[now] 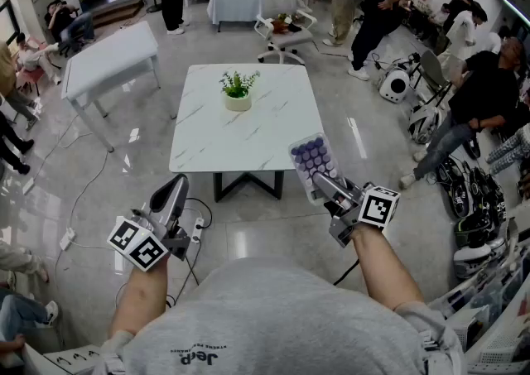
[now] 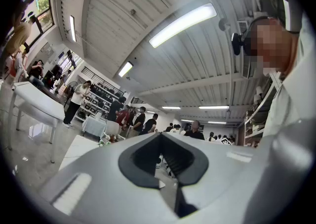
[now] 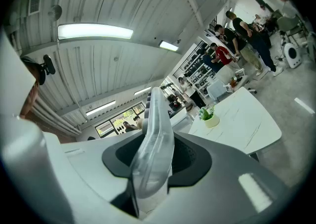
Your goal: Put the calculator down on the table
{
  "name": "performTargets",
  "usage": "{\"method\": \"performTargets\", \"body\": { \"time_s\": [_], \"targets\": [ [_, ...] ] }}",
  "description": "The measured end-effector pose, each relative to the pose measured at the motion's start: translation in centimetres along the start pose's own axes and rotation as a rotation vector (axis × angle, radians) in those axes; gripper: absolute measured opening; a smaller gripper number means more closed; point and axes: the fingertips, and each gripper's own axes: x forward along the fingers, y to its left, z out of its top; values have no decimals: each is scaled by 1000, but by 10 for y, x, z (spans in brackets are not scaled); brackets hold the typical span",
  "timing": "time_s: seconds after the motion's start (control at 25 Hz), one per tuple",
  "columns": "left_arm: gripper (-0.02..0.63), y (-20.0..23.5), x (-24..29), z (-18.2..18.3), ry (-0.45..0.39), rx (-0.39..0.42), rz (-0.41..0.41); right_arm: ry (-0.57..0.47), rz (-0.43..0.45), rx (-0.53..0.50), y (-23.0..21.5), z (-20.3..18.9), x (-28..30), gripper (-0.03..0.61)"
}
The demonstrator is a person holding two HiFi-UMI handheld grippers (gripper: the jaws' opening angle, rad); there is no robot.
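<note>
My right gripper is shut on the calculator, a clear-cased one with purple keys, held up over the near right corner of the white marble table. In the right gripper view the calculator stands edge-on between the jaws, with the table lower right. My left gripper hangs below the table's near left corner, over the floor. Its jaws meet with nothing between them in the left gripper view, where the left gripper points up at the ceiling.
A small potted plant stands at the table's far middle. A second white table is at the far left, and a chair behind. People stand around the room's back and right, with gear on the floor at the right.
</note>
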Motion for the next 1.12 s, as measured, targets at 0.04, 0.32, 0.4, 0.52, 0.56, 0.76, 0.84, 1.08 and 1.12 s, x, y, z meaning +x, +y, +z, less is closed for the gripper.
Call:
{"method": "performTargets", "body": {
  "time_s": [0.04,0.32,0.4,0.52,0.56,0.76,0.84,1.08,1.12],
  "targets": [
    [37,0,1,0,0,-1,-1,1,-17,4,-3,0,-1,130],
    [38,-7,13,-5,13,2,-3,-5,-24,-6,-15,7,-7,130],
    [38,-10,19,-5,16,5,2,0,-24,-6,-19,11,-11,130],
    [37,-15,29,-7,17,12,9,1,-34,-2,-28,19,-16,130],
    [38,-18,32,-8,15,14,11,2,-38,-1,-31,21,-19,130],
    [37,-39,45,-15,3,19,39,12,-41,6,-46,30,-42,130],
    [37,-48,51,-17,-2,26,58,16,-27,8,-52,34,-51,130],
    [37,-67,71,-30,-15,33,91,20,-33,1,-78,48,-75,130],
    [37,-68,74,-31,-14,34,98,22,-29,2,-82,49,-75,130]
  ]
}}
